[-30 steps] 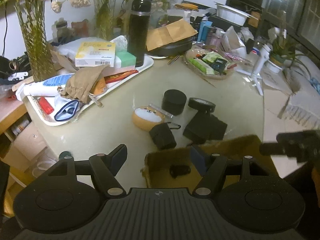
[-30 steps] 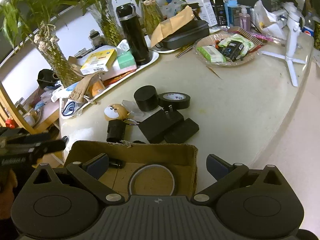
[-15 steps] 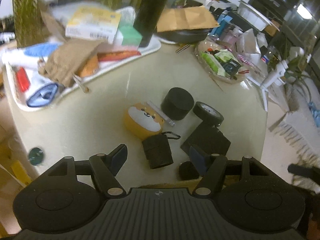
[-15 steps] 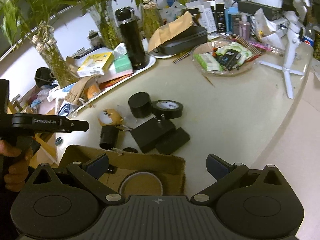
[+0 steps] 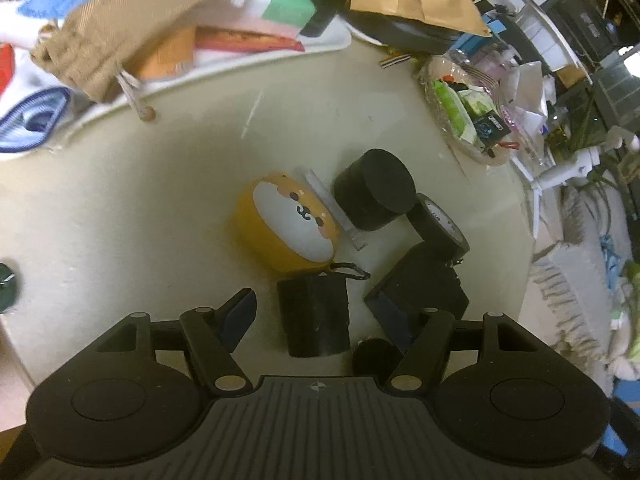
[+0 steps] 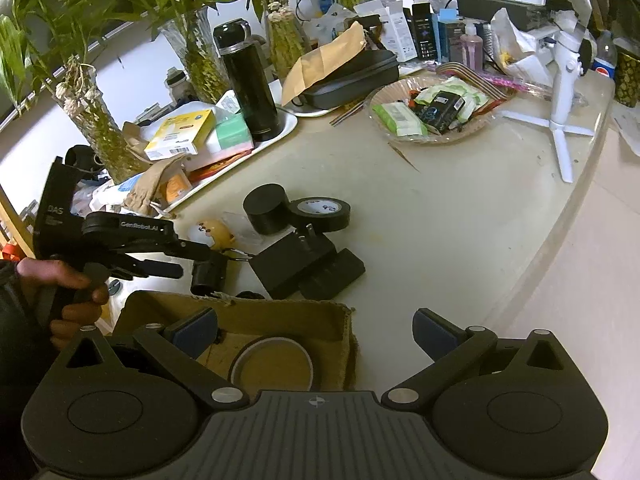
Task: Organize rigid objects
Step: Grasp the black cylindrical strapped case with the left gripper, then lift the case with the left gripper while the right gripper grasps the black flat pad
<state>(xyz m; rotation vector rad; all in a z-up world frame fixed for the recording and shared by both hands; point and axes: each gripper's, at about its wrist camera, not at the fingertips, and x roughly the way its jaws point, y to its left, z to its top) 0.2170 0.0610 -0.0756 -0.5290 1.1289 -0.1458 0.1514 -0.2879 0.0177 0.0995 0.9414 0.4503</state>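
My left gripper (image 5: 318, 316) is open and low over the table, its fingers on either side of a small black cylindrical pouch (image 5: 314, 316) without touching it. Just beyond lie an orange round case with a dog face (image 5: 288, 226), a black puck-shaped container (image 5: 374, 194), a black tape roll (image 5: 440, 224) and a black power adapter (image 5: 416, 292). In the right wrist view a hand (image 6: 64, 292) holds the left gripper (image 6: 196, 262) by the pouch (image 6: 208, 276). My right gripper (image 6: 316, 332) hangs open over a cardboard box (image 6: 280, 316) that holds a tape ring (image 6: 272, 364).
A white tray (image 6: 288, 128) with boxes and a tall black flask (image 6: 248, 84) stands behind the pile. A glass plate of packets (image 6: 432, 112) and a white tripod (image 6: 564, 80) are at the back right. Vases of plants (image 6: 96, 120) line the left. The table edge (image 6: 560, 232) curves on the right.
My left gripper has left the cardboard box, swung over to the loose black items and sunk until its fingers straddle the black pouch. The right gripper has stayed over the box.
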